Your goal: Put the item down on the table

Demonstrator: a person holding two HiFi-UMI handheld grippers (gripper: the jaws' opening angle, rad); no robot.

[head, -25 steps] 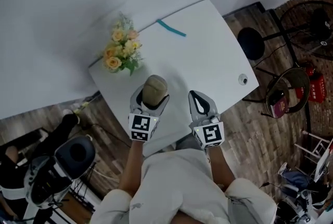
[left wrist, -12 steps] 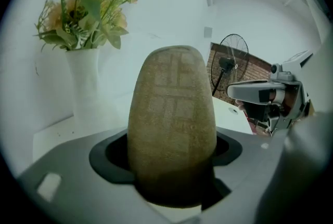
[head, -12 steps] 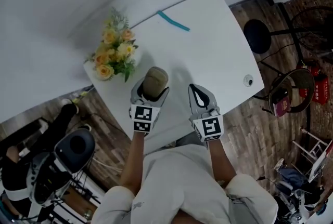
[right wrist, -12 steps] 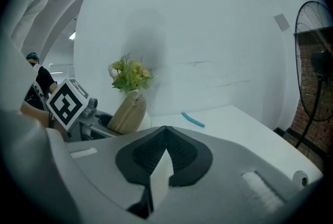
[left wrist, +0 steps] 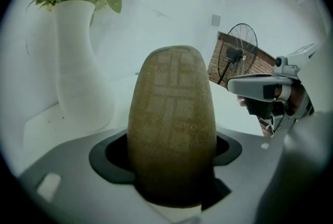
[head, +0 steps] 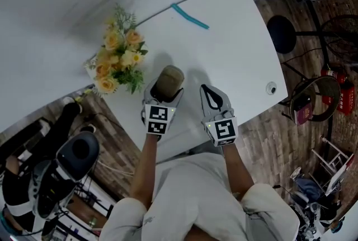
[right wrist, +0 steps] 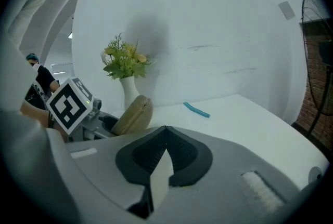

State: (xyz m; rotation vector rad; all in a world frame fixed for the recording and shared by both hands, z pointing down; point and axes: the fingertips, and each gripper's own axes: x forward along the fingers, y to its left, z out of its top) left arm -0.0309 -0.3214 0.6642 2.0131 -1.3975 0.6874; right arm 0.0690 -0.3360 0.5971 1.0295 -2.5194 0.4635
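Observation:
A tan oval case (head: 168, 80) with a woven surface (left wrist: 173, 124) is held upright between the jaws of my left gripper (head: 161, 95), above the near part of the white table (head: 235, 55). From the right gripper view the case (right wrist: 133, 114) shows at the left, tilted, beside the marker cube. My right gripper (head: 212, 101) hovers to the right of it with its jaws together and nothing between them (right wrist: 164, 137). I cannot tell whether the case touches the tabletop.
A white vase of yellow flowers (head: 114, 58) stands at the table's left, close to the case (left wrist: 80, 62). A teal strip (head: 190, 16) lies at the far side. A small round object (head: 271, 88) sits at the right edge. Fan and stool stand on the floor right.
Both grippers and the case have shifted slightly forward over the table; the view has swung, so the vase now sits further left. The grip on the case is unchanged.

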